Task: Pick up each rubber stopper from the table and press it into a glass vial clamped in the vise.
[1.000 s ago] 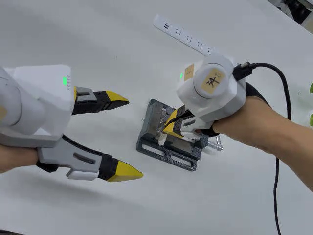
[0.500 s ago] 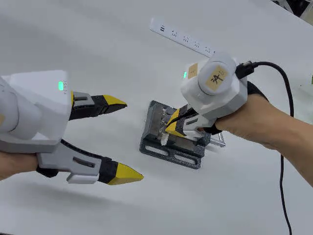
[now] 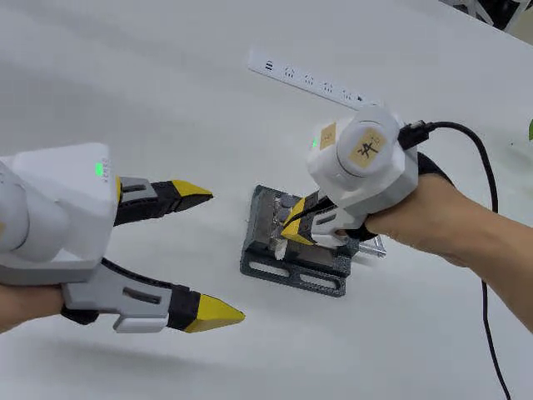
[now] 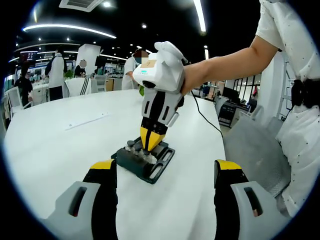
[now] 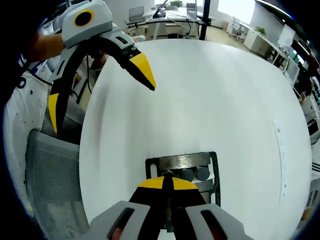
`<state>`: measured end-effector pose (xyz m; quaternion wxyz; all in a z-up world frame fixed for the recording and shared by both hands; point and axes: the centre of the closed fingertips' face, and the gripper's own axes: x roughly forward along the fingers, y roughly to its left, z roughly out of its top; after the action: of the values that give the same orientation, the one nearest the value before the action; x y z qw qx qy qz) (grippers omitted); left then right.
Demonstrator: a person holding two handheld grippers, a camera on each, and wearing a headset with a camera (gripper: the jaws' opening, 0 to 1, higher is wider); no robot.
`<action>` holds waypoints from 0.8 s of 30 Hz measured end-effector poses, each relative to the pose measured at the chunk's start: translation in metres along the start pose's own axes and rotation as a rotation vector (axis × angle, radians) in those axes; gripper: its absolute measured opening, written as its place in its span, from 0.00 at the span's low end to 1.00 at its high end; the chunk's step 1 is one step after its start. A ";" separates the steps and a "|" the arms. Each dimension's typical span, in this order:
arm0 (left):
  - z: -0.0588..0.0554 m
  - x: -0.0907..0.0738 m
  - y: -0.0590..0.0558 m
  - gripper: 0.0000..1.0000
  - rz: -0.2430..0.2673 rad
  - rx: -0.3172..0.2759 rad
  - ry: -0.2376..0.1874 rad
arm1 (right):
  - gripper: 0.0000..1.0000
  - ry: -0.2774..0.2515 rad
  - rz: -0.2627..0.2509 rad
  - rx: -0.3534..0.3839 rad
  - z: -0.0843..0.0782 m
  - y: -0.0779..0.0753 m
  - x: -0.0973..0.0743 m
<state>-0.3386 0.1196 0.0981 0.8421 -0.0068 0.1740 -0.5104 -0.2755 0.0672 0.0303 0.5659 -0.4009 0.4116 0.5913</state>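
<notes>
A dark metal vise (image 3: pixel 275 265) sits on the white table, holding small vials with grey round stoppers (image 5: pixel 202 173) in their tops. My right gripper (image 3: pixel 291 231) points down onto the vise with its jaws shut, tips on the row of vials (image 4: pixel 146 155); I cannot see anything between them. In its own view the shut tips (image 5: pixel 167 182) cover the near side of the vise (image 5: pixel 152 163). My left gripper (image 3: pixel 210 254) hovers left of the vise, jaws wide open and empty. It also appears from the right gripper (image 5: pixel 100 92).
A white power strip (image 3: pixel 306 77) lies on the table beyond the vise. A black cable (image 3: pixel 487 175) trails from the right gripper over the person's arm. Chairs and people stand around the round table's far side (image 4: pixel 55 75).
The head camera has shifted a little. The right gripper stays shut over the vise and the left stays open beside it.
</notes>
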 end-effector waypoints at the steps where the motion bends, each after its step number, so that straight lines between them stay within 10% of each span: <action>1: 0.000 0.000 0.000 0.79 0.001 0.000 0.002 | 0.00 -0.003 -0.004 0.003 0.000 0.000 -0.001; 24: 0.002 -0.005 0.003 0.85 0.027 0.054 0.056 | 0.12 -0.231 -0.104 0.177 -0.016 0.002 -0.044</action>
<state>-0.3368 0.1248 0.1011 0.8437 0.0327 0.1839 -0.5033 -0.2760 0.0372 0.0667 0.6725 -0.2998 0.3729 0.5647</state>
